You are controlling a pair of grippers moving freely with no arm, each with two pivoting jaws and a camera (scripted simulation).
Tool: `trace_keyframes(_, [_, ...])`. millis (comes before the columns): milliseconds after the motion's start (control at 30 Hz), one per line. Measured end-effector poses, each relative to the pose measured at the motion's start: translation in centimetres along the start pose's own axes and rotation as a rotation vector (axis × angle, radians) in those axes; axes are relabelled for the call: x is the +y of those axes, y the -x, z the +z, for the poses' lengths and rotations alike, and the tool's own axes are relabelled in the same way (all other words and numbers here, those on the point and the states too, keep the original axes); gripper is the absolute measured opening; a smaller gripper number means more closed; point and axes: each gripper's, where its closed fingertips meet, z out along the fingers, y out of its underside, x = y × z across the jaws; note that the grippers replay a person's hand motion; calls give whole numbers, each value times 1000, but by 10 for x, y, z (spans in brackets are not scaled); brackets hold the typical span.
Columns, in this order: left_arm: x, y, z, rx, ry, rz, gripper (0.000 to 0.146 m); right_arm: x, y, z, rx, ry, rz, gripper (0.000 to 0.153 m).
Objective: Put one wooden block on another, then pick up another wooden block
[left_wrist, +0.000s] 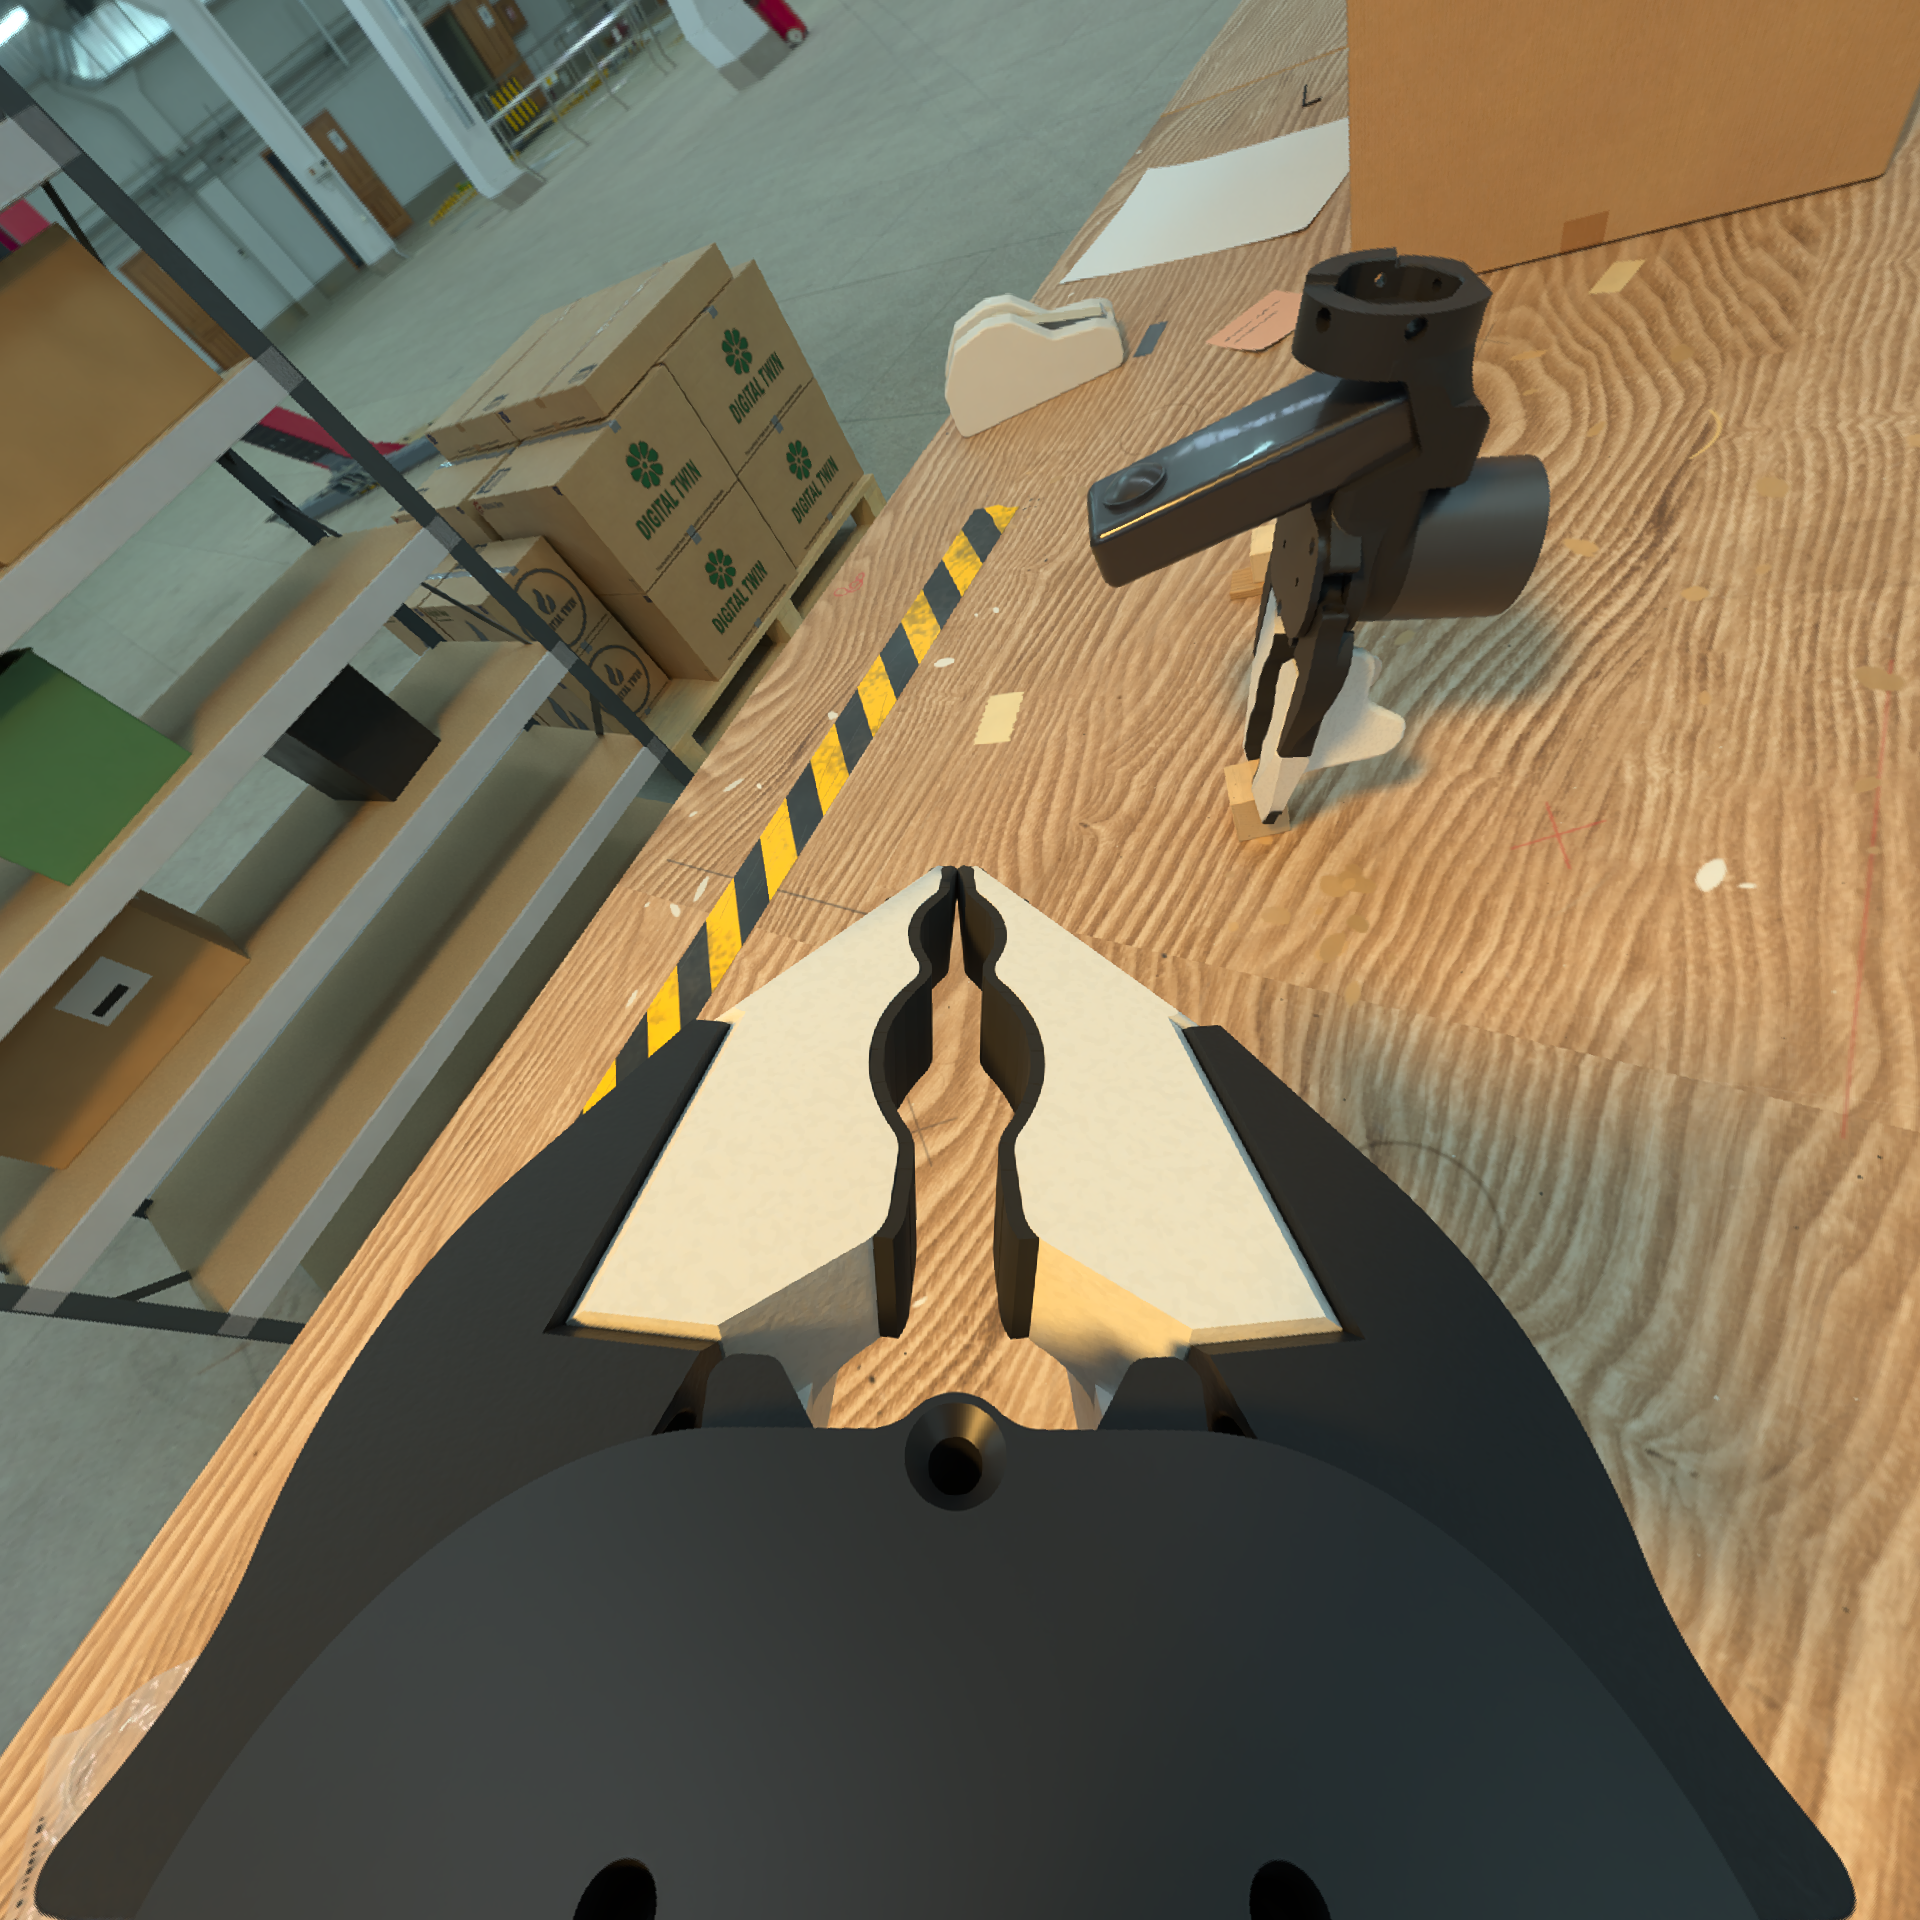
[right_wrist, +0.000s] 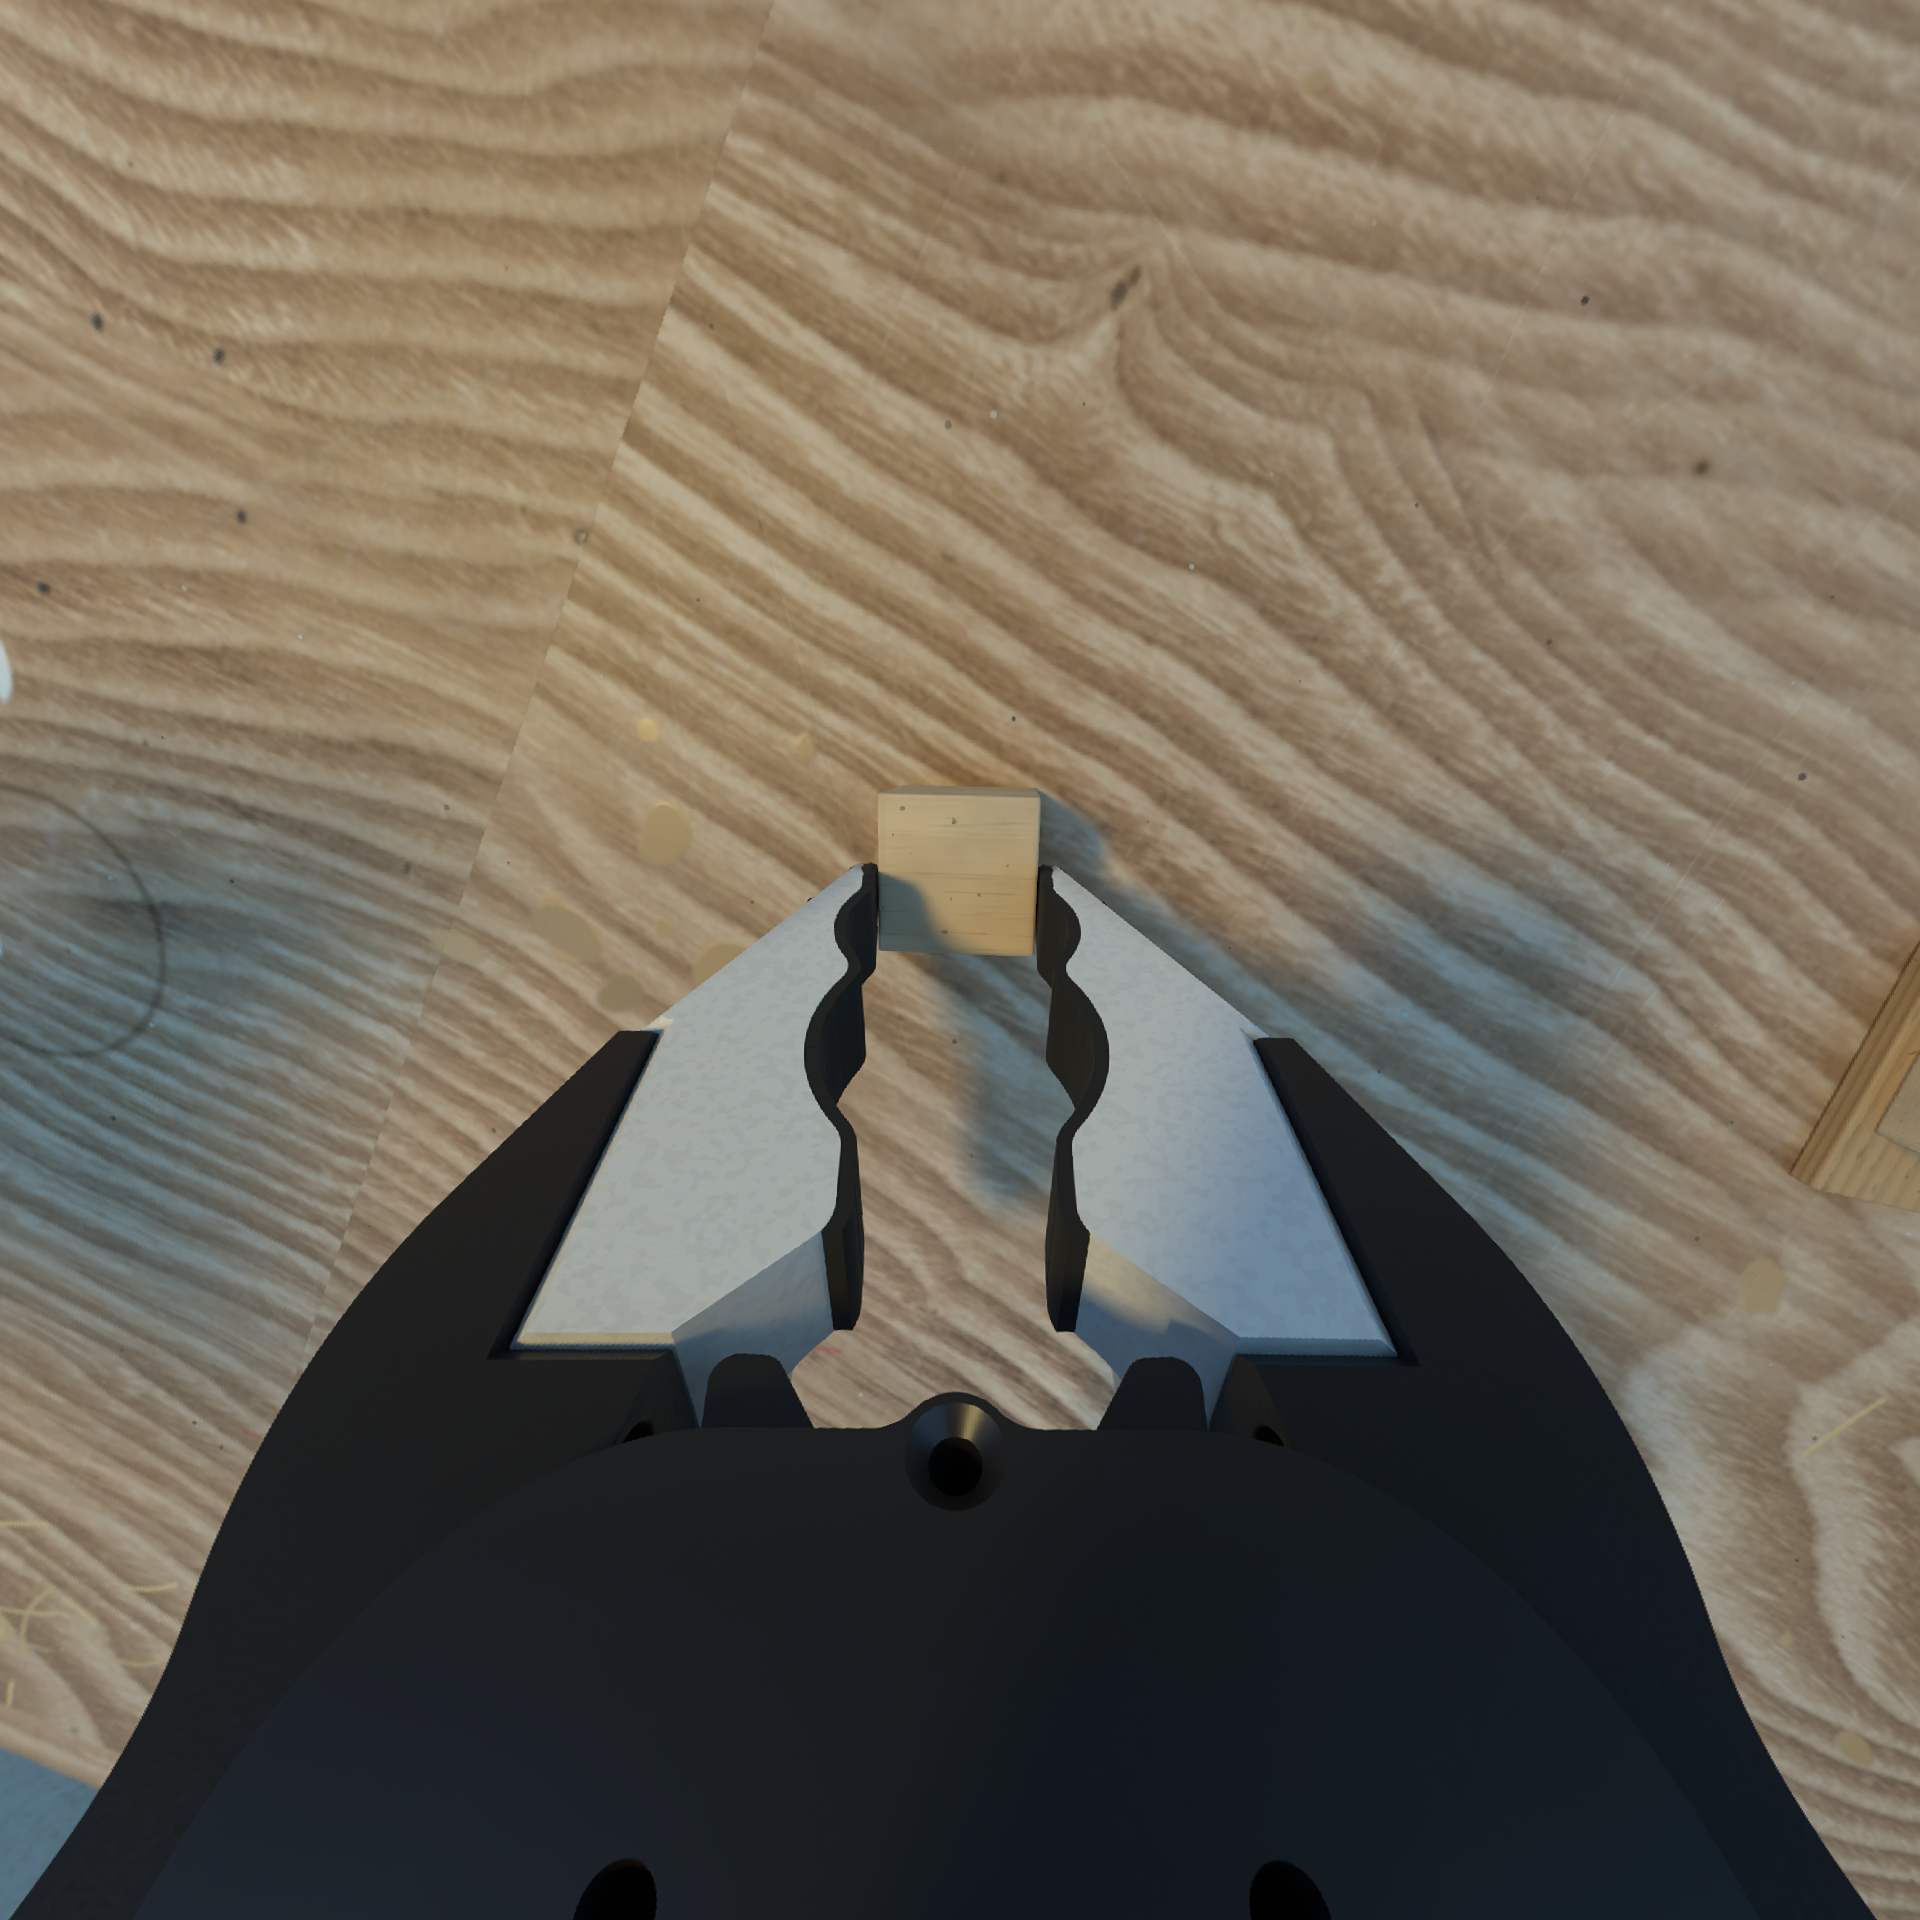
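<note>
Wooden block (right_wrist: 958,871) sat between the tips of the right gripper (right_wrist: 958,909), fingers (right_wrist: 727,1091) narrowed onto its two side faces, pads touching on both sides. From the right wrist view I could not tell whether the block rested on the table (right_wrist: 1351,520) or was raised just off it; its shadow fell close beside it. In the left wrist view the same block (left_wrist: 1252,805) showed at the table surface under the right gripper (left_wrist: 1273,800), which stood nearly upright, tips down.

A second wooden piece (right_wrist: 1870,1112) showed at the right edge of the right wrist view, lying flat on the table, cut off by the frame; its kind could not be made out. Another small wooden block (left_wrist: 1247,582) was partly hidden behind the right gripper's body in the left wrist view.

Left gripper (left_wrist: 956,883): fingers (left_wrist: 790,1122) closed nearly tip to tip, nothing between them, held above bare table nearer the striped edge tape (left_wrist: 831,748).

Containers: a large cardboard box (left_wrist: 1621,104) stood on the far table, contents not visible. Beside it lay a white sheet (left_wrist: 1216,197) and a pale tape dispenser (left_wrist: 1029,353). Off the table, stacked sealed cartons (left_wrist: 675,468) sat on a pallet, and shelving (left_wrist: 260,727) carried more boxes.
</note>
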Motion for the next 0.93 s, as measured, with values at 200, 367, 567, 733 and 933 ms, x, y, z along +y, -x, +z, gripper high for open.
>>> trace_keyframes(200, [1, -1, 2, 2, 8, 2, 0, -8, 5, -18, -44, -47, -36, 30])
trace_keyframes(367, [1, -1, 1, 3, 7, 1, 0, -27, -6, -102, 3, -288, -81, 30])
trace_keyframes(567, [0, -3, 2, 9, 5, 5, 0, 9, -115, -178, 122, -508, 181, 30])
trace_keyframes(733, [3, -8, 8, 22, 34, 19, 0, 61, -188, -105, 81, -262, 346, 30])
trace_keyframes(933, [5, -11, 15, 33, 55, 26, 0, 80, -206, -64, 81, -130, 358, 30])
